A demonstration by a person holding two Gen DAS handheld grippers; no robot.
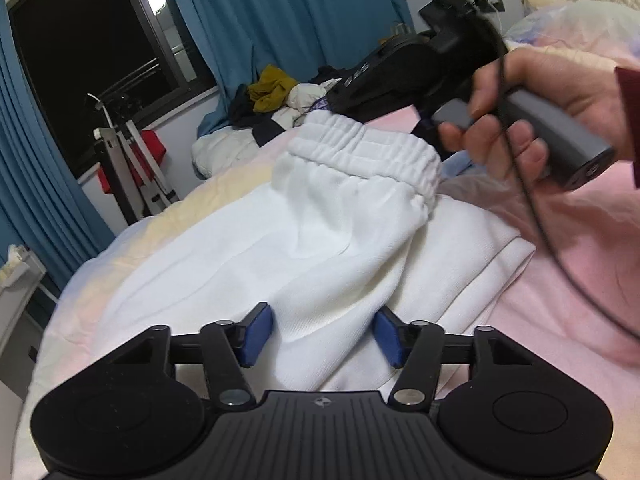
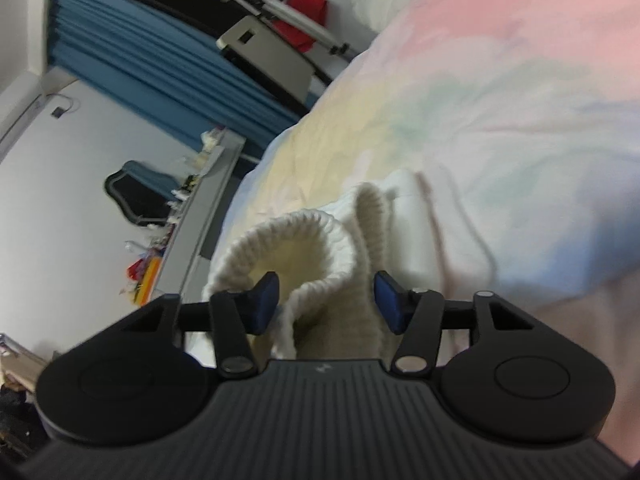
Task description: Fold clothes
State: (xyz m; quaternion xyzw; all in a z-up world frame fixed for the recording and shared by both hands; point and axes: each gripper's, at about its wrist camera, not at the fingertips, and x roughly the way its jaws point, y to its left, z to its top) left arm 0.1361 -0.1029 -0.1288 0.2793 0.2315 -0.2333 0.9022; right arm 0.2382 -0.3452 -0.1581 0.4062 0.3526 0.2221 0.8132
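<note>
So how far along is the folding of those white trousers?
Partway, it seems. The white trousers already lie doubled over on the bed, waistband on top. In hand: the left gripper and right gripper are both open around white fabric, not clamped. Left: finishing this fold, then the pile of clothes beyond.

A home bedroom at night. A pastel-covered bed point(image 1: 560, 280) is filling the room, blue curtains point(image 1: 280, 20) hanging beside a dark window point(image 1: 88, 48).
</note>
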